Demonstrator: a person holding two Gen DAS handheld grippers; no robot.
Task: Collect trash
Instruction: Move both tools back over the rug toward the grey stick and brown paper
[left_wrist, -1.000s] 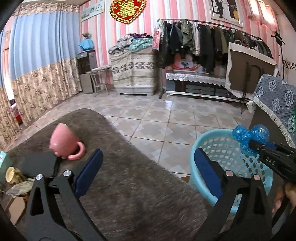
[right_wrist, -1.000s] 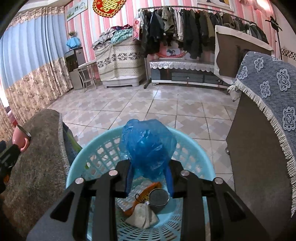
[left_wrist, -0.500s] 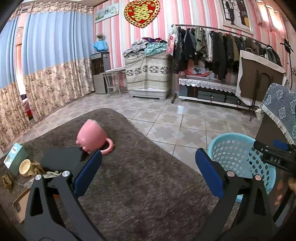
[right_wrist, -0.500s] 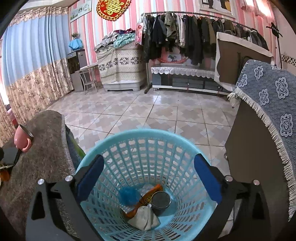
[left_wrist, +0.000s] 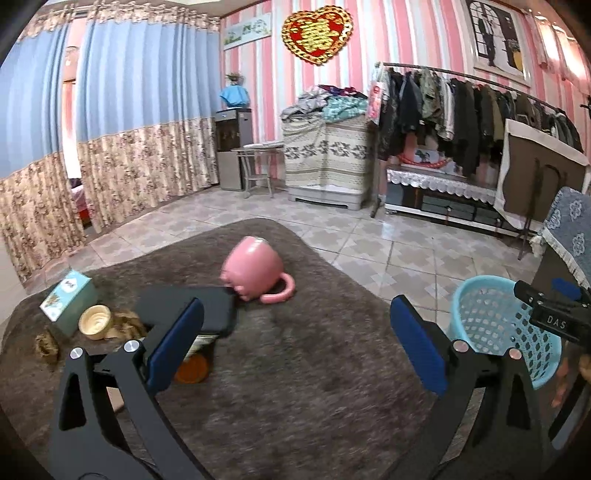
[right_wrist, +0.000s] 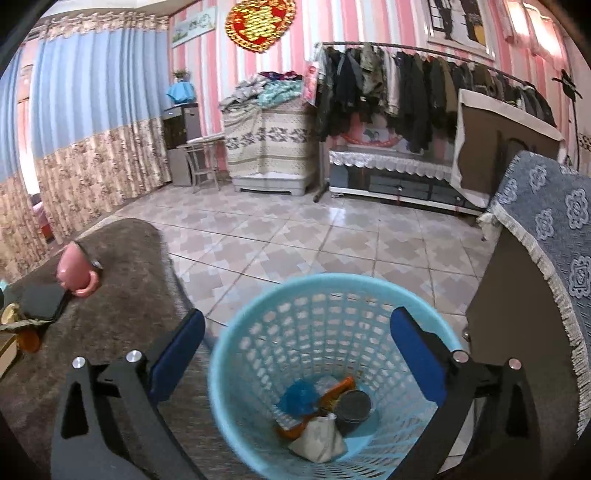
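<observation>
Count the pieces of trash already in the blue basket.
4 visible in the basket: a blue bag, an orange wrapper, a round tin and a pale wad in front. More may lie underneath.

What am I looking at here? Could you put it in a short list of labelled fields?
Setting: living room, brown rug
Bin: blue basket on the tiled floor beside the rug
In bin: blue bag, round tin, other scraps
On rug: tipped pink mug, small box
Left claw: open, empty
Right claw: open, empty, over the bin
</observation>
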